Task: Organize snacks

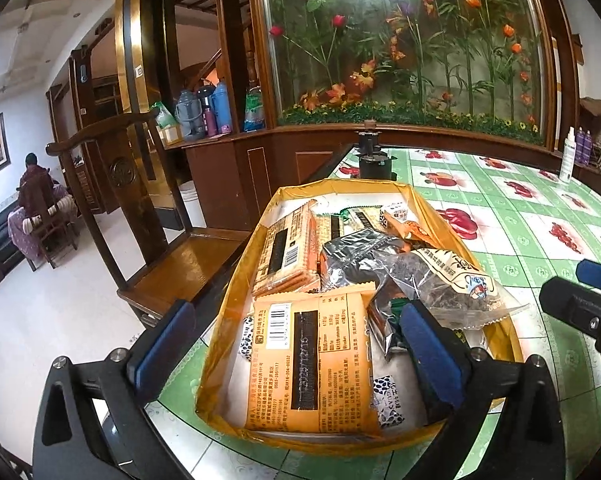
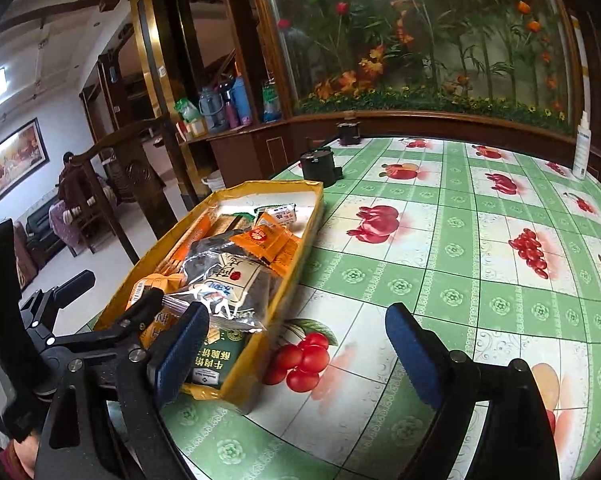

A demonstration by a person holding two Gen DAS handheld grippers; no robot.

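Counter: a table under a glossy green-and-white checked oilcloth printed with red fruit (image 2: 440, 240), bare across its middle and right side.
Box: a shallow yellow cardboard tray (image 1: 228, 320) along the counter's left edge, its near corner close to the near edge.
Snacks: all inside the tray; a flat orange foil biscuit packet with a barcode (image 1: 312, 364) at the near end, a clear-and-silver crinkly bag with a cartoon label (image 1: 440, 284) heaped on top, a dark green packet with yellow lettering (image 2: 216, 360) in the near right corner.
Left hand-held gripper (image 1: 292, 348): released, blue pads spread wide over the tray's near end, the orange packet below and between them; nothing pinched.
Right hand-held gripper (image 2: 296, 356): released too, straddling the tray's right wall, one pad over the green packet, the other over bare oilcloth.
Stage: the snacks look gathered, though what lies under the heap is probably more packets and cannot be made out.
Risk: the crinkly bag overhangs the tray's near end, so a pad brushing it could drag it out.
Risk: the tray sits near the counter's left edge, so a sideways nudge there could push it off.
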